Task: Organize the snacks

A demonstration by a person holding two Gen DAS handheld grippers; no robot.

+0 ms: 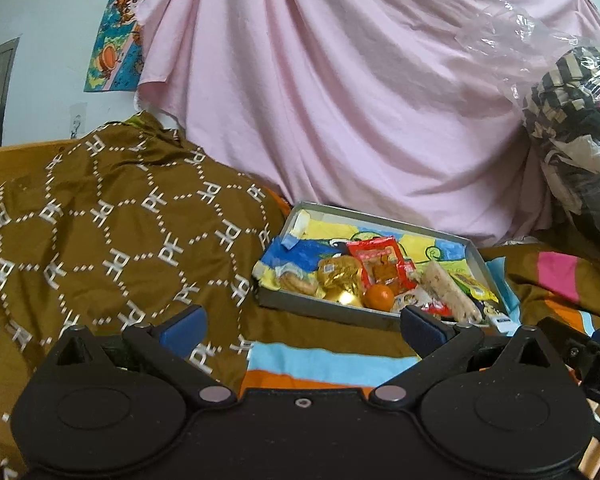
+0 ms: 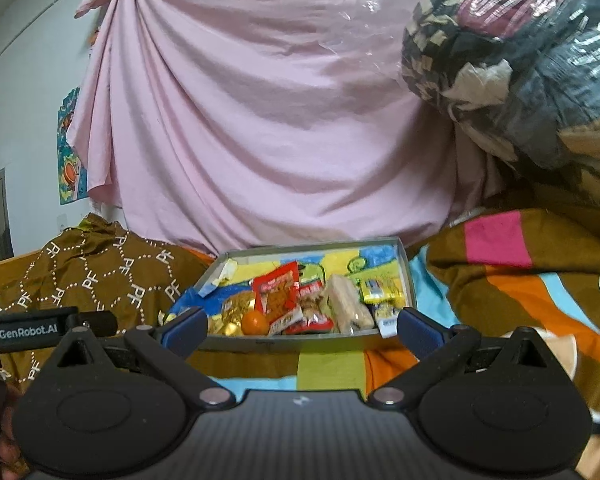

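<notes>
Two grippers, each with its fingers spread wide and holding nothing, face a shallow grey tray [image 2: 406, 276] of snacks lying on a striped bedspread [image 2: 540, 304]. Right gripper [image 2: 300, 326]: the tray lies straight ahead, its near wall just beyond the blue fingertips [image 2: 188, 326] and spanning the gap between them. Inside, from the left finger toward the right: a gold-wrapped snack [image 2: 236, 312], an orange fruit [image 2: 255, 323], a red packet [image 2: 278, 294] leaning upright, a pale bar [image 2: 346, 306] and a yellow packet [image 2: 380, 292]; the snacks crowd the near half, touching one another, while the far half shows the tray's coloured lining. Left gripper [image 1: 302, 330]: the same tray [image 1: 482, 258] sits ahead and toward the right finger, whose tip overlaps the tray's near wall in this view; the orange fruit [image 1: 379, 297] and red packet [image 1: 376, 260] lie beyond the gap. A brown patterned cloth [image 1: 100, 240] is heaped ahead of the left finger, beside the tray. Behind everything hangs a pink sheet [image 1: 340, 100]; a clear bag of clothes [image 2: 520, 60] bulges above the right finger, and a cartoon poster [image 1: 116, 36] is fixed to the wall on the far left. Part of the other gripper's body appears at the edge of each view
</notes>
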